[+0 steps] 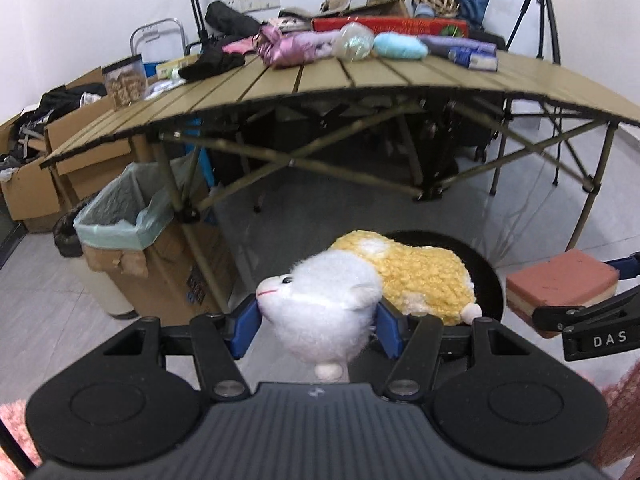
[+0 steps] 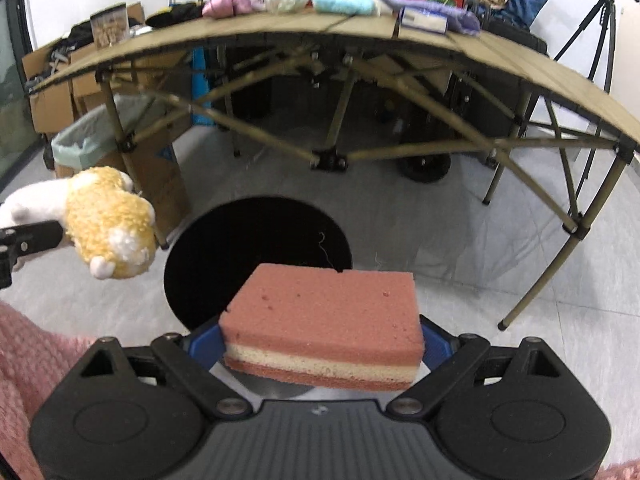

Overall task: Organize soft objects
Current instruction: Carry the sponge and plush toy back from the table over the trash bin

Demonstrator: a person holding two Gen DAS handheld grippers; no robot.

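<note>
The landmark here is the black bin [image 2: 256, 264], a round, dark-mouthed container standing on the floor in front of the folding table [image 2: 360, 36]. Both held things hang above or just beside its opening, and the coming drop seems to turn on which one sits more squarely over that mouth.

The right gripper [image 2: 322, 344] is closed on the sponge [image 2: 324, 320], a pink block with a cream middle layer, its blue pads pressing the two short ends. The sponge's long axis runs across the gripper, side to side, and it lies flat. Seen from the right wrist, the bin mouth lies directly beyond and below the sponge, so the right side looks the better lined up.

The left gripper [image 1: 318, 324] is clamped on the plush [image 1: 360, 284], a white and yellow lamb-like toy, pinched at its white head. Its yellow body points forward, away from the gripper, with the bin showing dark behind and under it. From the right wrist view the plush hangs to the left of the bin's rim rather than over its middle.

Judging from this, the sponge needs little more than a release, while the plush likely needs carrying rightward over the bin first. Its body overhangs far, so it may catch the rim.
</note>
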